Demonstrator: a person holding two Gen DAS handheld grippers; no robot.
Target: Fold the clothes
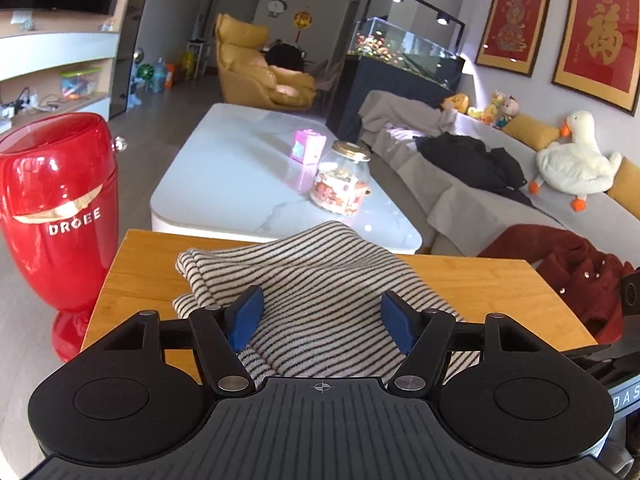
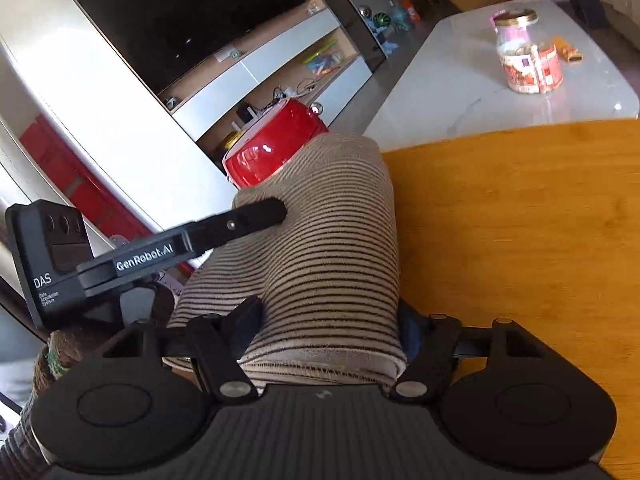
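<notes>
a living room: a wooden tabletop (image 1: pixel 460 280) stands near, with a white marble coffee table (image 1: pixel 224 184) beyond it and a grey sofa (image 1: pixel 472 200) to the right.

on the tabletop lies the striped garment (image 1: pixel 320 280), cream cloth with thin dark stripes, folded into a thick bundle. in the left wrist view it sits at the near middle of the tabletop, its folded layered edge at the left and its far edge raised in a soft hump. in the right wrist view its long axis runs from near to far, and the stripes cross it from side to side; a hemmed edge shows at the near end.

the left gripper (image 1: pixel 322 320) points forward and down over the bundle. its blue fingers (image 1: pixel 246 322) stand apart on either side of the cloth, with striped fabric between them; the pads do not press on it. the right gripper (image 2: pixel 324 328) also tilts down, its fingers (image 2: pixel 246 328) close against both sides of the bundle's near end. whether they clamp it i cannot tell. a black finger of the left gripper reaches in from the left of the right wrist view, its tip lying on the bundle.

a glossy red bin (image 1: pixel 56 208) stands on the floor left of the tabletop. a glass jar (image 1: pixel 344 180) with a gold lid and a pink box (image 1: pixel 308 148) sit on the coffee table. on the sofa lie a black garment (image 1: pixel 472 160), a dark red garment (image 1: pixel 568 276) and a plush white duck (image 1: pixel 576 160).
</notes>
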